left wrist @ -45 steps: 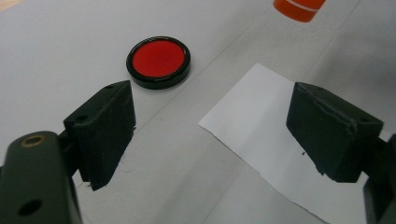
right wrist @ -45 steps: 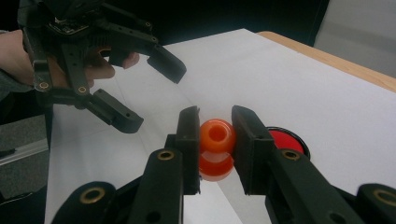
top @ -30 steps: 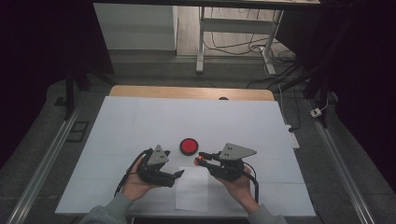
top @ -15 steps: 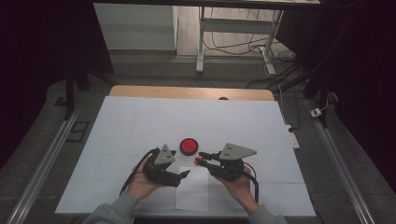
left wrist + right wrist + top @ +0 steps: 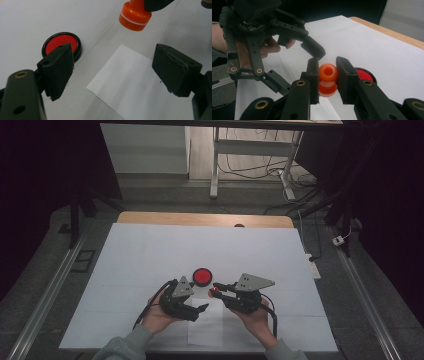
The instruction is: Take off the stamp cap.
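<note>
The right gripper (image 5: 327,75) is clenched on the orange stamp (image 5: 327,78), held above the tabletop (image 5: 140,255) just beside the red ink pad (image 5: 202,276). The left gripper (image 5: 202,308), jaws released, has edged in from nine o'clock toward the white paper (image 5: 210,330), likely to pin it for stamping.

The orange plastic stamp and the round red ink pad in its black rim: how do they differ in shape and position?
The orange plastic stamp is a tall knobbed piece, while the round red ink pad is a flat disc. The stamp is held off the white table cover by the shut right tongs; the ink pad lies on it, untouched. Both are round and warm-coloured.
</note>
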{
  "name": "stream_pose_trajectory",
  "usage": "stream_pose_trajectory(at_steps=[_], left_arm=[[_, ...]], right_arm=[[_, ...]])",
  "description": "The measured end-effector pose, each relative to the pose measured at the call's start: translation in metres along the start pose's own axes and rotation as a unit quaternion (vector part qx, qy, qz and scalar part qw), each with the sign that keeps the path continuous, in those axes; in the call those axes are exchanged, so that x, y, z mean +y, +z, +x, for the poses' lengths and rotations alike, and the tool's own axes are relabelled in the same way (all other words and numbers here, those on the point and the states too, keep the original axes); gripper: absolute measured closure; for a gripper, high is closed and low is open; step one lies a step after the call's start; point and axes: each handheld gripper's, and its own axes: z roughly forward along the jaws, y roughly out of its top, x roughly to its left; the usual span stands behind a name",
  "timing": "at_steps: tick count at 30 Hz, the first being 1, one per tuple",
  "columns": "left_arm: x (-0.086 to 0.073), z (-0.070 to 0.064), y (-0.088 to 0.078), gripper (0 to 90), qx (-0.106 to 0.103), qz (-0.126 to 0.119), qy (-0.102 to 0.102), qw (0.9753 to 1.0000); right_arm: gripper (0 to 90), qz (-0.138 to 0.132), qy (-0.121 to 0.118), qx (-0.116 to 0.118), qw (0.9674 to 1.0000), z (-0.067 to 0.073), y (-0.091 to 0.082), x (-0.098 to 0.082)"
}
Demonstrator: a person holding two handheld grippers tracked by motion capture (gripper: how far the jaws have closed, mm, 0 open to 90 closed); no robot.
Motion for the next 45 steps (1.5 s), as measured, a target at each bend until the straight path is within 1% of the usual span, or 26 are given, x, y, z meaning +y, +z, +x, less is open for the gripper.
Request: stream_pose_trajectory(at_steps=[8,11,17,23,30,45], left_arm=[[0.004,-0.004,0.006,20.2,-0.006,0.000,0.007,1.0000],[0.006,-0.006,0.008,25.0,-0.011,0.000,0.013,0.9999],[0.010,-0.010,0.012,27.8,-0.013,-0.001,0.022,0.9997],[0.012,-0.011,0.014,29.4,-0.009,-0.004,0.023,0.9997],[0.014,-0.012,0.017,31.9,-0.007,-0.007,0.028,0.9996],[0.017,-0.013,0.022,45.8,-0.004,-0.008,0.042,0.9991]], right_arm=[[72.2,0.001,0.001,0.001,1.0000,0.000,0.001,0.000],[72.2,0.001,0.001,0.001,1.0000,0.000,0.001,-0.001],[72.2,0.003,0.005,0.002,1.0000,-0.001,0.001,-0.002],[72.2,0.003,0.007,0.002,1.0000,-0.002,0.002,-0.002],[72.2,0.001,0.006,0.003,1.0000,-0.002,0.001,-0.002],[72.2,0.001,0.007,0.003,1.0000,-0.002,0.001,-0.003]])
